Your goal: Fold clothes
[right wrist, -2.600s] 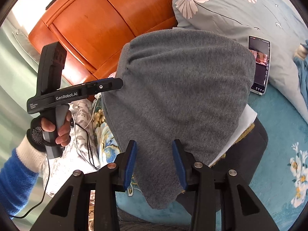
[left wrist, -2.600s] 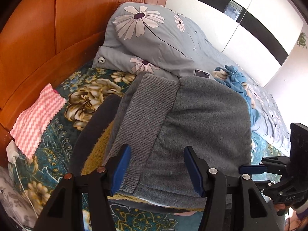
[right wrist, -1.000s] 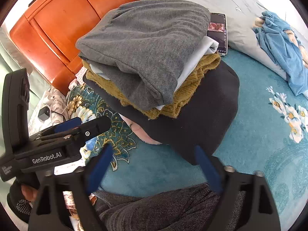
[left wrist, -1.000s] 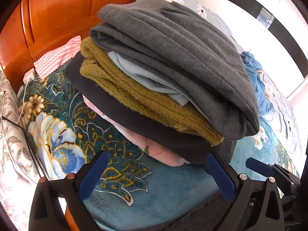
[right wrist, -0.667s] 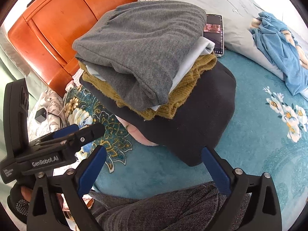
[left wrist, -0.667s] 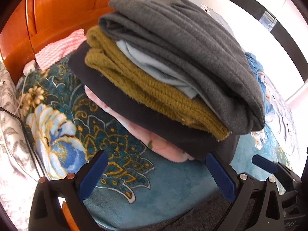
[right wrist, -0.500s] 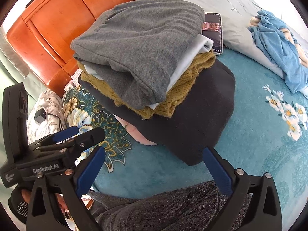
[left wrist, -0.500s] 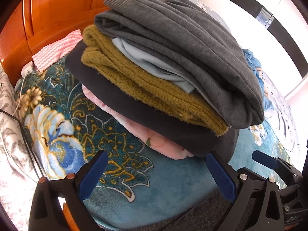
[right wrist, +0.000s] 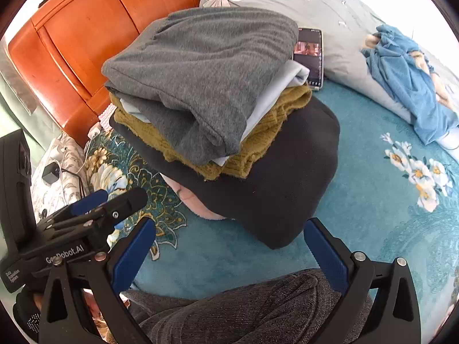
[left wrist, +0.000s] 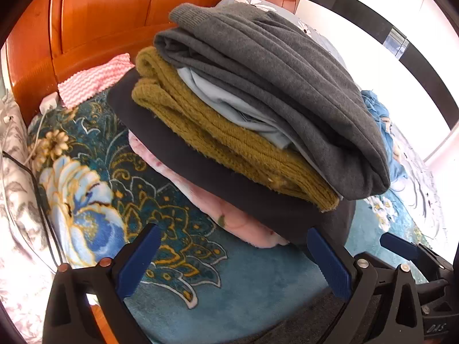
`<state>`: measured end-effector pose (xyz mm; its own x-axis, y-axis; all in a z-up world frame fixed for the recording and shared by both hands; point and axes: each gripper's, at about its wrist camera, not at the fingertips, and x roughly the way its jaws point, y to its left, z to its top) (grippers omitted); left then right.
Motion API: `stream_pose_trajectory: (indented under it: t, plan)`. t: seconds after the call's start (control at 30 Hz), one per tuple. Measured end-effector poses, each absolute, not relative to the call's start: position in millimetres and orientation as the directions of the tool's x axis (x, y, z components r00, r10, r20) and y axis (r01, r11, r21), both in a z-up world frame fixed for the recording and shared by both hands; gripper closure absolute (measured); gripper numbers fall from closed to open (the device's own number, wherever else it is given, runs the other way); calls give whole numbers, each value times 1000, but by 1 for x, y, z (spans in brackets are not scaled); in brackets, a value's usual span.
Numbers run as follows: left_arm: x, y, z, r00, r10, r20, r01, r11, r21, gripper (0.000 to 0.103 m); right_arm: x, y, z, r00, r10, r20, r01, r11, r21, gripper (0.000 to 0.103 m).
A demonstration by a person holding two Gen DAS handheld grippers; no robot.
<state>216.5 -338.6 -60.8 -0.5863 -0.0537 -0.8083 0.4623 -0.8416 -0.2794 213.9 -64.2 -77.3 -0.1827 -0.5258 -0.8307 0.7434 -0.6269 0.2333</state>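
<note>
My left gripper (left wrist: 233, 261) spread wide, empty. My right gripper (right wrist: 229, 253) likewise released, nothing between fingers. Folded clothes stack (right wrist: 218, 109) on bed (right wrist: 367, 200) just ahead of both: grey sweater (left wrist: 287, 77) topmost, mustard knit (left wrist: 218, 140) beneath, black garment (right wrist: 281, 177) lower.

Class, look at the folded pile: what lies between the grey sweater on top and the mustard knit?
A pale blue garment lies between the grey sweater and the mustard knit, clearest in the right wrist view.
</note>
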Motion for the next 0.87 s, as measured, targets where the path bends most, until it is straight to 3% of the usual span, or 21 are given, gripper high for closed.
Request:
stream_pose_trajectory:
  t: [0.4,0.57,0.87]
  plan:
    - [224,-335,-49,-606,-156,-780,487,-848,-209,0,216,-60,-71,-221,-537,-814,737,-638,221,0]
    - [220,-335,-50,-544,-262,-797,542,-835,-95,0,216,-61,-72,-222,-530,-818,739,-639,214,0]
    - [222,-321,-53,-547,-301,-781,520,-853,-36,0,216,-64,-75,-213,-516,-829,741,-639,208,0]
